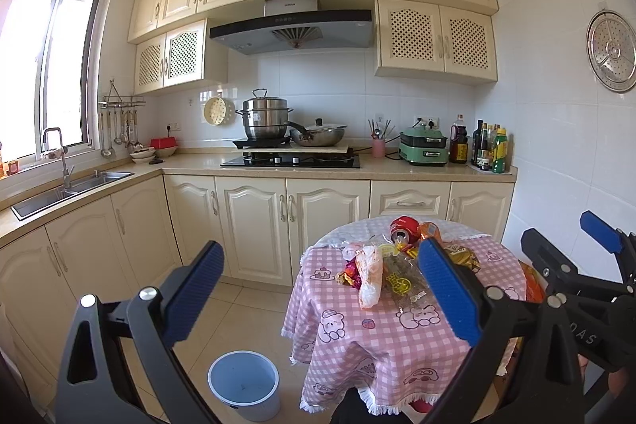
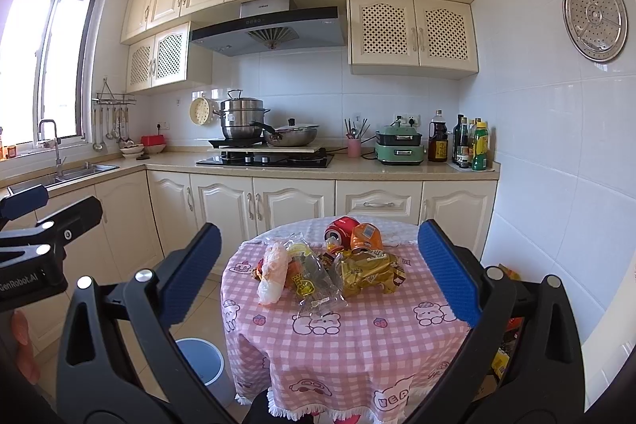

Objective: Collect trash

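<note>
A pile of trash lies on a small round table with a pink checked cloth (image 2: 357, 340): a red can (image 2: 341, 227), an orange can (image 2: 366, 236), a gold wrapper (image 2: 371, 273), a clear wrapper (image 2: 314, 279) and a white and orange bag (image 2: 273, 273). The red can (image 1: 404, 228) and the white and orange bag (image 1: 369, 277) also show in the left wrist view. A pale blue bin (image 1: 244, 384) stands on the floor left of the table. My left gripper (image 1: 322, 289) is open and empty, held back from the table. My right gripper (image 2: 318, 277) is open and empty, facing the pile from a distance.
Kitchen counter with a sink (image 1: 71, 189), a hob with pots (image 1: 290, 157) and bottles (image 1: 491, 150) runs along the back wall. Cream cabinets (image 1: 254, 221) stand behind the table. The white tiled wall (image 2: 556, 185) is close on the table's right.
</note>
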A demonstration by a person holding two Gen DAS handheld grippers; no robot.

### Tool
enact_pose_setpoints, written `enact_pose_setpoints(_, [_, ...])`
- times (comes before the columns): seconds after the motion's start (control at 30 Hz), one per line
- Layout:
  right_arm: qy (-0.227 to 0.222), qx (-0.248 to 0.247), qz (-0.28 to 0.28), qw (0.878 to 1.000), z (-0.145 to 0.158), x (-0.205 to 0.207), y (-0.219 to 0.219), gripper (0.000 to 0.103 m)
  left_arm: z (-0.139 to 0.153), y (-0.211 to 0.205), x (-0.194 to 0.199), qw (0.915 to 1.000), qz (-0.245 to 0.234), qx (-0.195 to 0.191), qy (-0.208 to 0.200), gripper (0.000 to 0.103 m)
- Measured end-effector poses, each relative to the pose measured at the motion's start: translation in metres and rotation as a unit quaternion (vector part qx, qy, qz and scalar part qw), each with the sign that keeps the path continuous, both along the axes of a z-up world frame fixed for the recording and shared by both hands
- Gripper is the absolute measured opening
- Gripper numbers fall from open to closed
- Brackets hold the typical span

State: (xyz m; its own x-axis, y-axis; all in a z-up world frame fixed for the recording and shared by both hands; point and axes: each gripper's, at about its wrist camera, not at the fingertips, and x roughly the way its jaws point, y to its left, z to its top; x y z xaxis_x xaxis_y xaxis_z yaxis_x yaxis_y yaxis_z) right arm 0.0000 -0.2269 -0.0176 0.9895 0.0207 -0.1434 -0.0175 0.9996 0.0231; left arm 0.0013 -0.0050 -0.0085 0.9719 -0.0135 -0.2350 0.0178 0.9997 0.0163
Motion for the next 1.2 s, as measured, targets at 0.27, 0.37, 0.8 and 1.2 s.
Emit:
enact_pose_setpoints(0.27, [0.001,0.000,0.000,1.000,-0.0018,-0.0003,0.0006,0.097,0.0000,0.0005,0.0000,1.0000,0.000,0.001,0.001,0.096])
enact_pose_setpoints(0.37, [0.001,0.001,0.000,1.000,-0.0011,0.0003,-0.0001,0.097,-0.0014,0.0000,0.0004,1.0000,0.000,0.002,0.002,0.096])
enact_pose_setpoints(0.8, [0.005,0.002,0.007,1.000,-0.0044,0.0004,0.0073,0.097,-0.0021,-0.0005,0.0003,1.0000,-0.001,0.002,0.002,0.096])
enact_pose_setpoints(1.2, [0.004,0.001,0.006,1.000,-0.0007,0.0012,0.0061,0.097,-0.0023,-0.0008,0.0007,1.0000,-0.001,0.003,0.001,0.096])
